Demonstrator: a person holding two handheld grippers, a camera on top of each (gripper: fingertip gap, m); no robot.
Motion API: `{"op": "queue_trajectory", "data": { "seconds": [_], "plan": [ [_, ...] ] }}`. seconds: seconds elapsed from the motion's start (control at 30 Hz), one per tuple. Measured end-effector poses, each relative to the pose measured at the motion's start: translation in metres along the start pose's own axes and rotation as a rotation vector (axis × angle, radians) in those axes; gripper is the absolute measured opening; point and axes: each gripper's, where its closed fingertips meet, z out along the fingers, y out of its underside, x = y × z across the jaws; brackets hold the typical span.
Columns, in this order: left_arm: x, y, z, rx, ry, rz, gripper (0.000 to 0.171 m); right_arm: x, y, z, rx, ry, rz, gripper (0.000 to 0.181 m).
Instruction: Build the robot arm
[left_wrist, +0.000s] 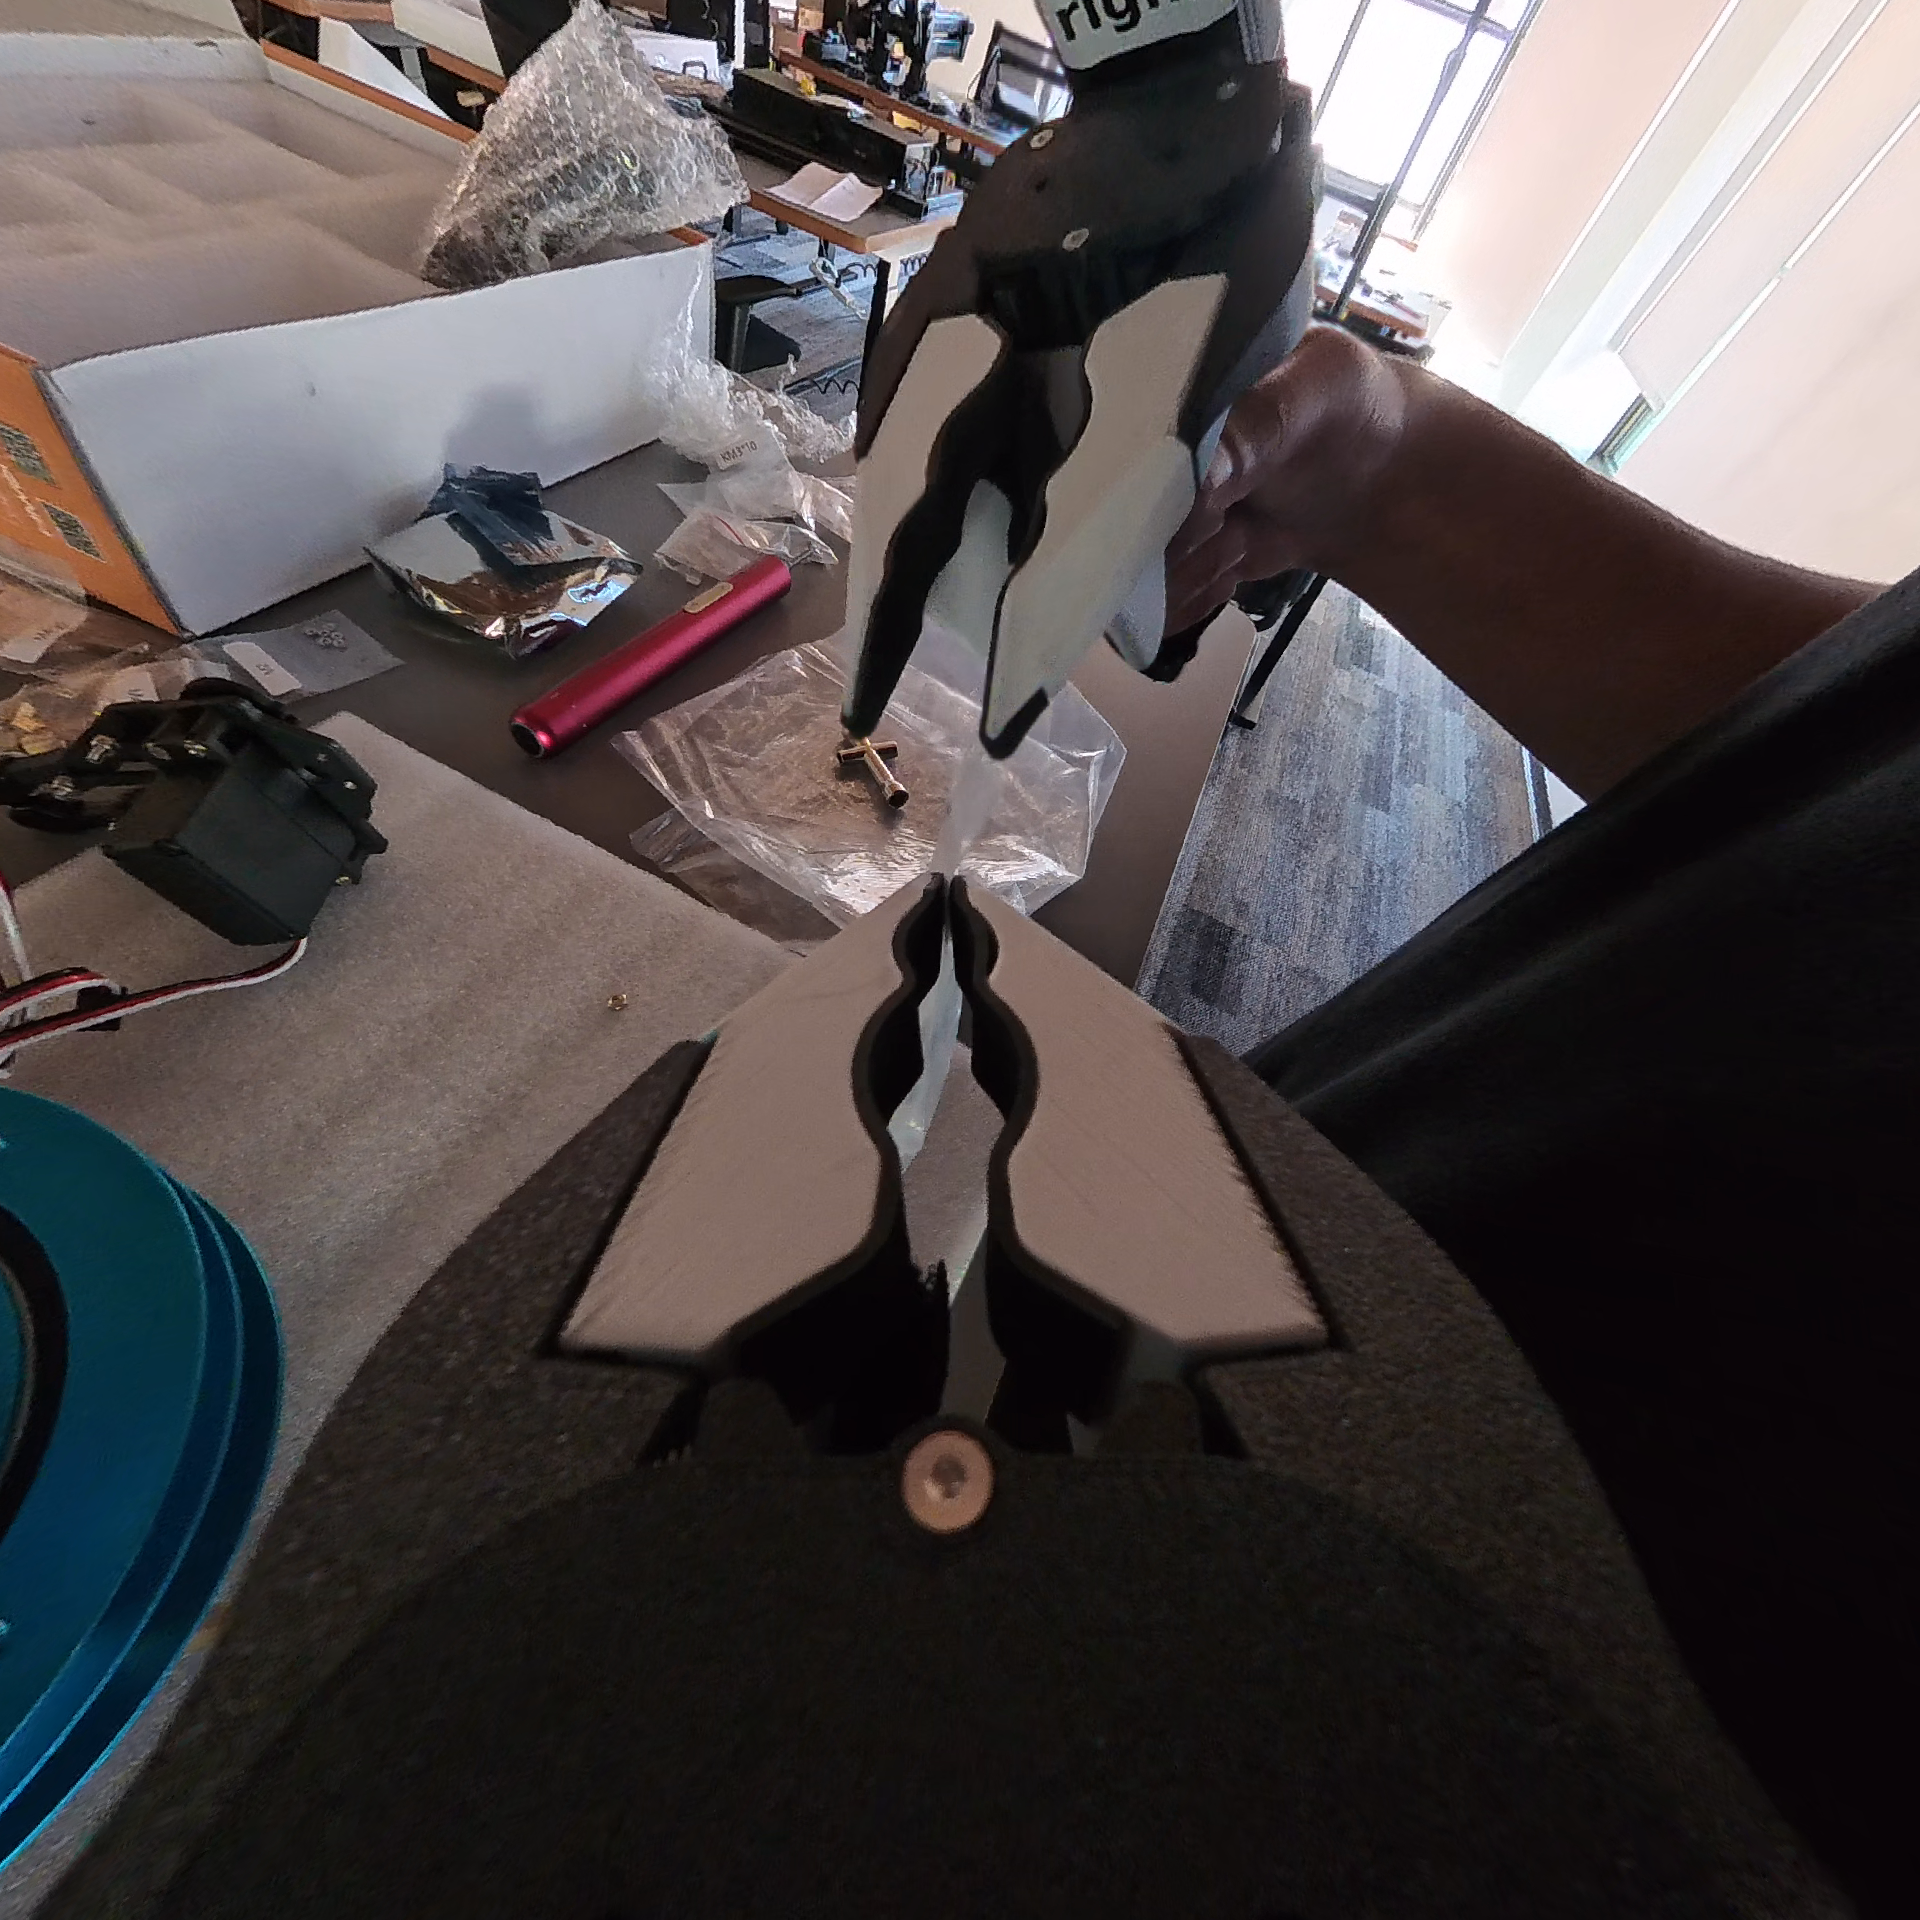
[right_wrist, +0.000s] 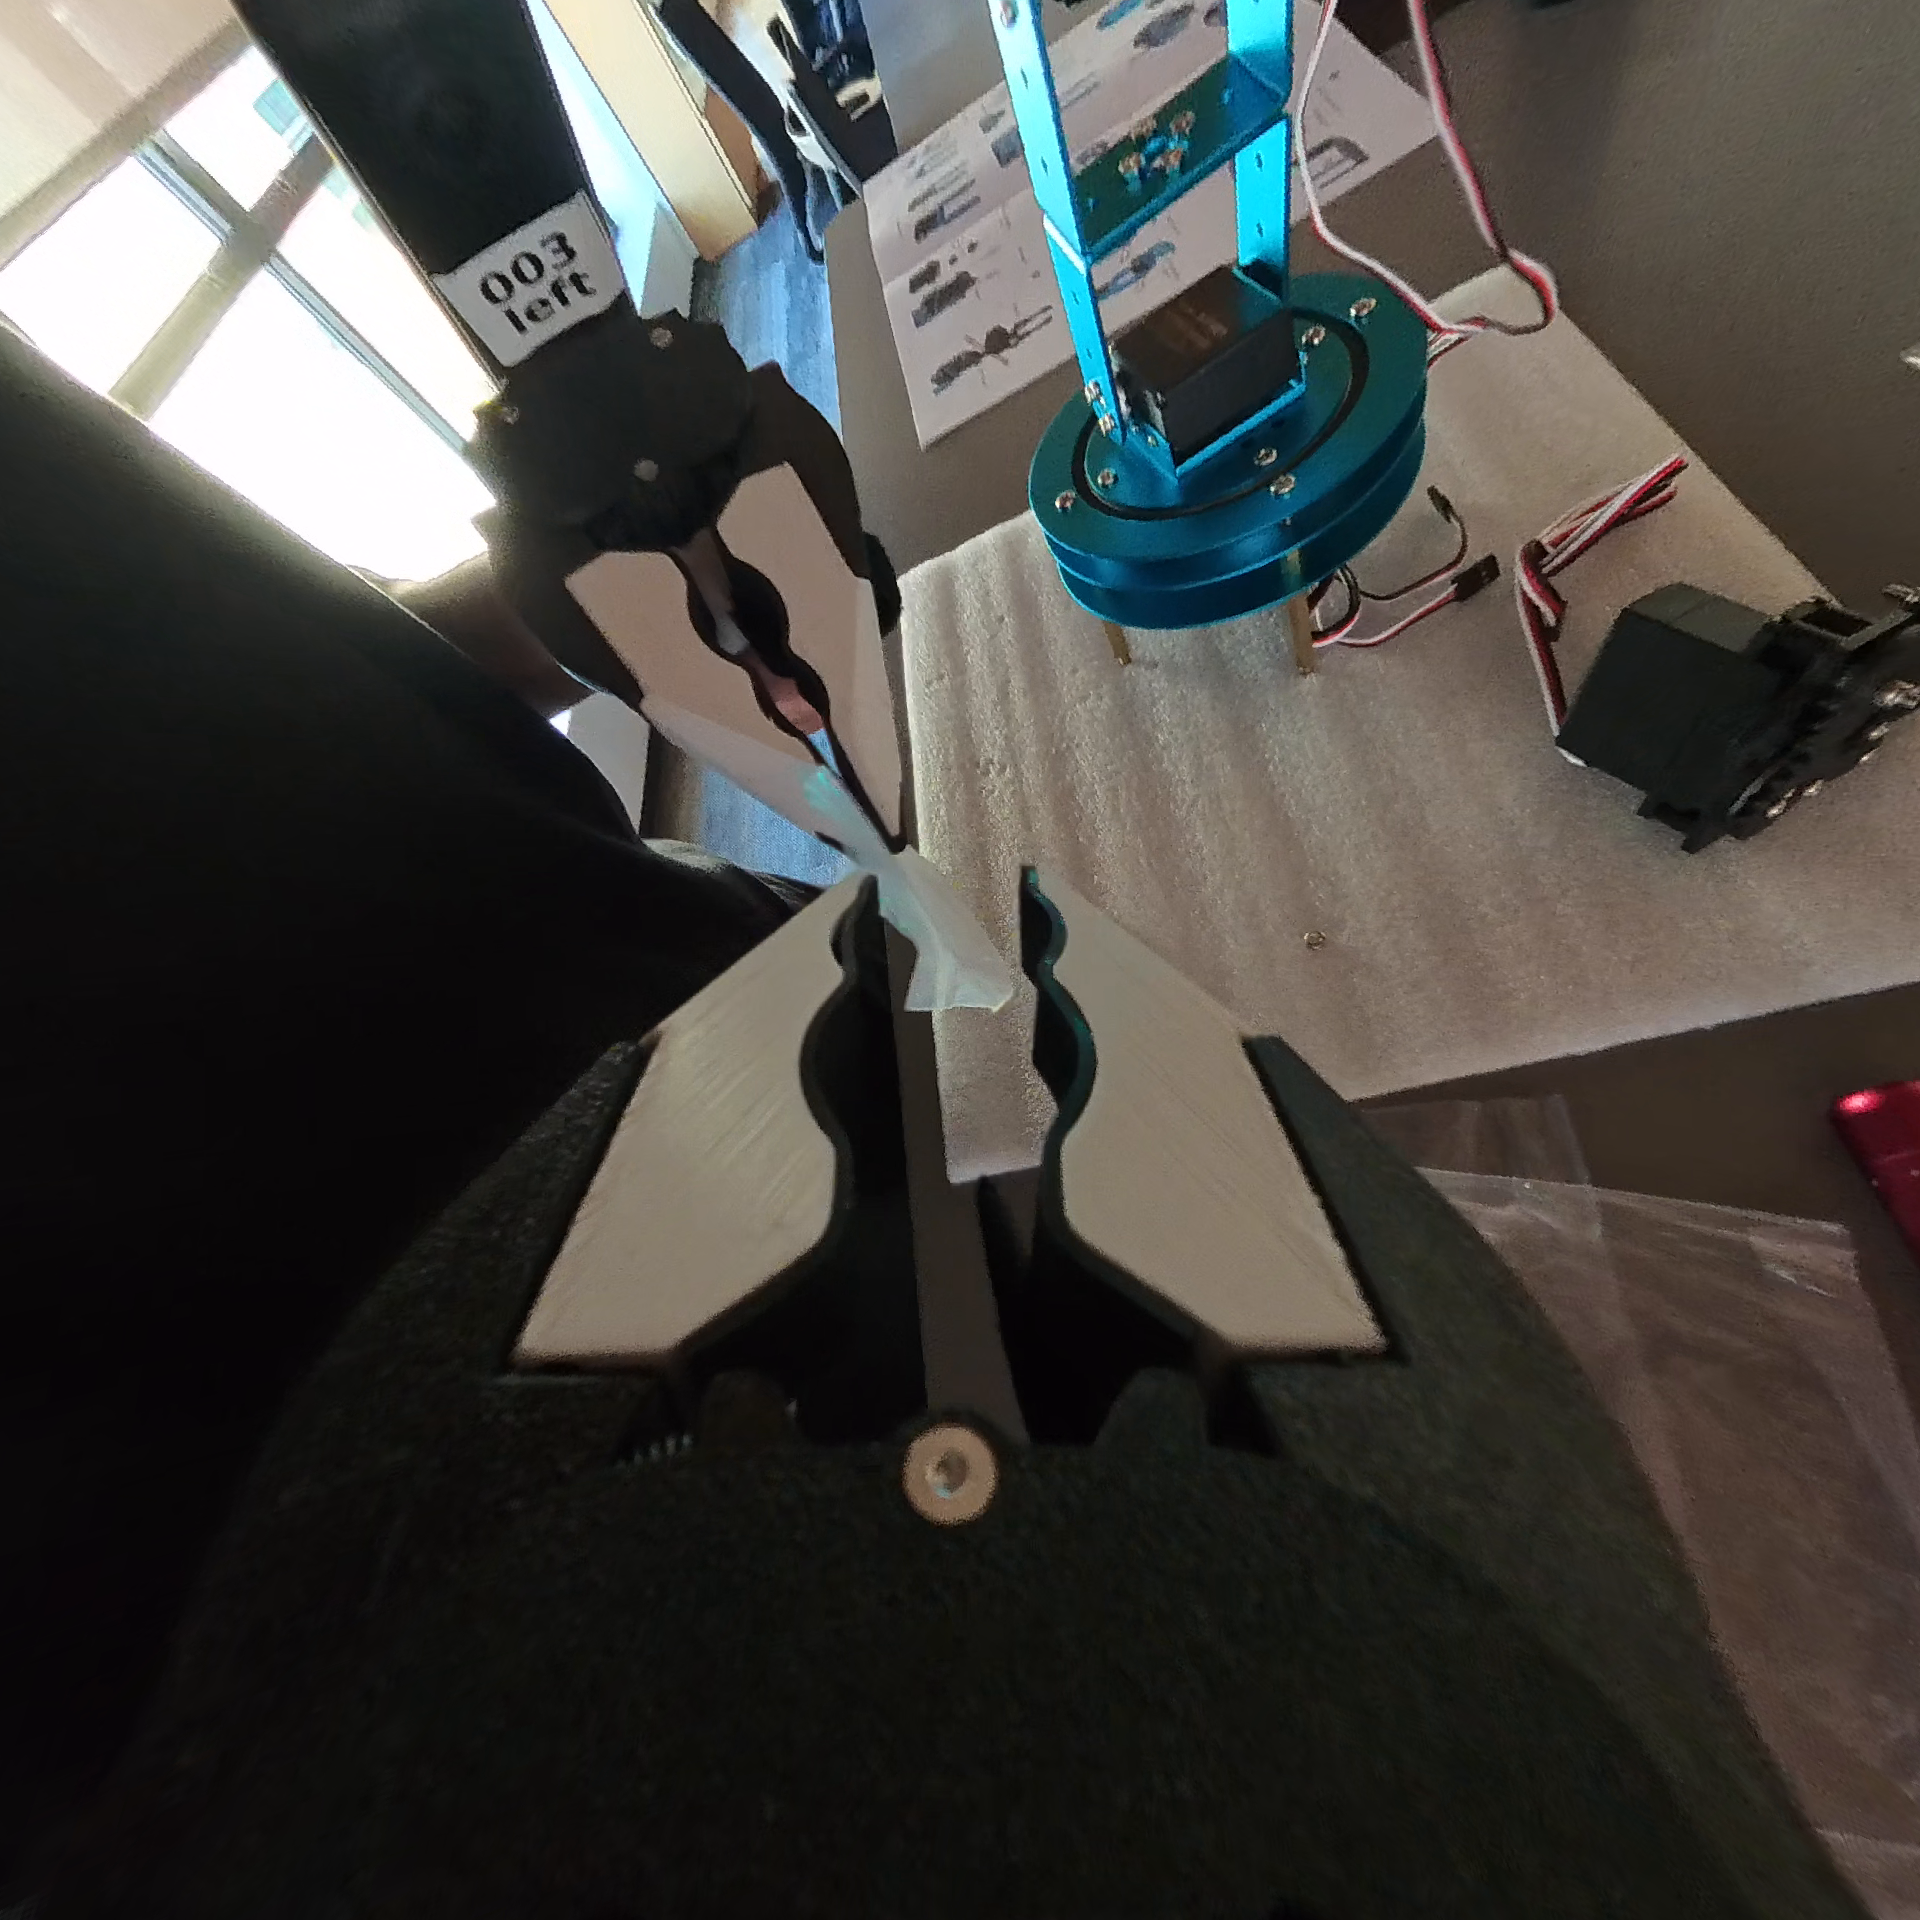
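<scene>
Fingers of the left gripper are pressed together on a small clear plastic bag, which runs between them and sticks out past their tips. In the right wrist view the free end of that bag lies in the gap of the right gripper, whose fingers stand apart and do not clamp it; whether the bag touches the left-hand finger I cannot tell. A hand holds the right gripper from behind. Below it, on the dark table, lies a larger clear bag with a small metal cross-shaped key on it, and a red metal tube just beside that. A white foam sheet carries a blue round base with upright blue bars, a black servo motor with red-white wires, and a tiny brass nut. A white cardboard box stands farther back.
</scene>
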Motion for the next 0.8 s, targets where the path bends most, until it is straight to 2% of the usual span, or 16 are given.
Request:
{"op": "queue_trajectory", "data": {
  "seconds": [0.27,0.37,0.47,0.53,0.63,0.73,0.8],
  "plan": [
    [0.000,0.002,-0.002,-0.009,0.005,0.007,0.000,0.007,-0.001,0.007,-0.009,0.048,-0.020,0.025],
    [0.003,0.002,-0.002,-0.008,0.015,0.012,0.000,0.003,0.002,0.009,-0.024,0.023,-0.019,0.022],
    [0.005,0.002,-0.002,-0.012,0.019,0.024,0.000,-0.005,0.005,0.011,-0.046,-0.024,-0.027,0.015],
    [0.005,0.002,-0.001,-0.018,0.018,0.036,0.000,-0.010,0.006,0.011,-0.047,-0.054,-0.035,0.003],
    [0.003,0.002,-0.002,-0.015,0.006,0.039,0.000,-0.014,0.006,0.010,-0.043,-0.088,-0.022,0.001],
    [-0.005,0.000,0.000,-0.010,-0.042,0.023,0.001,-0.007,0.004,0.010,-0.015,-0.054,-0.005,0.000],
    [-0.022,-0.003,-0.003,-0.002,-0.154,-0.008,0.012,0.000,0.002,0.010,0.019,-0.021,0.042,0.000]
  ]
}}
